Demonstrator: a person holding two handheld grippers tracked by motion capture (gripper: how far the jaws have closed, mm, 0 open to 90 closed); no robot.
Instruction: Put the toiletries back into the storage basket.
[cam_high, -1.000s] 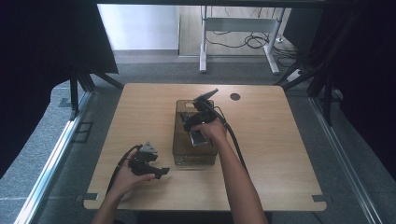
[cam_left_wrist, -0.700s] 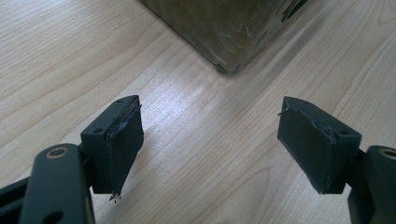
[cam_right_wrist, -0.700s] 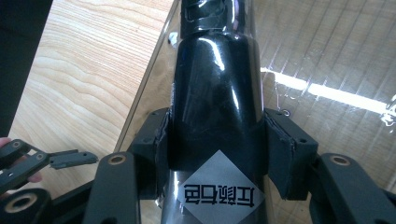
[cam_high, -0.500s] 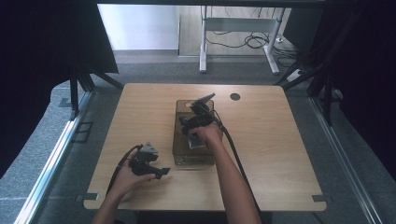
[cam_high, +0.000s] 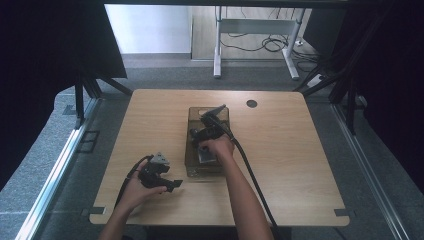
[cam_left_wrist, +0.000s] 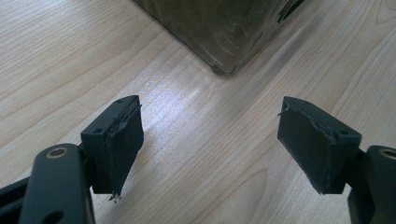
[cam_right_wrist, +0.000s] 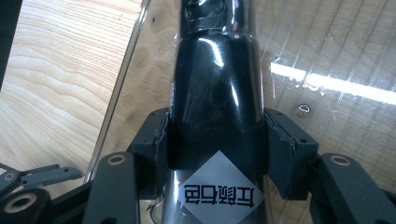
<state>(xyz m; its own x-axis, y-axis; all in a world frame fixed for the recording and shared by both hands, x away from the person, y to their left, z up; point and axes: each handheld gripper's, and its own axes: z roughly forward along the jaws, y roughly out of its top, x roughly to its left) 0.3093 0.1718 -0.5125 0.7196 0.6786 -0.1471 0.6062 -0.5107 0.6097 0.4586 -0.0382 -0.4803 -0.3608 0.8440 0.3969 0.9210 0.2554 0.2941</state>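
Wooden table, right hand-held gripper clamping black bottle, white label unreadable, left hand-held gripper wide.

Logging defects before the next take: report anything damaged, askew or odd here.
Only wear stands out: the left gripper has frayed, peeling pad edges on both jaws. The right gripper clamps a black bottle squarely inside the clear bin. Nothing spilled.

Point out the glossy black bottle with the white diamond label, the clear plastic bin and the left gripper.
Glossy black bottle (cam_right_wrist: 215, 107): right gripper view, its shiny body between the fingers.
Clear plastic bin (cam_left_wrist: 219, 28): left gripper view, its near corner wall.
Left gripper (cam_high: 176, 184): high view, between its fingertips.
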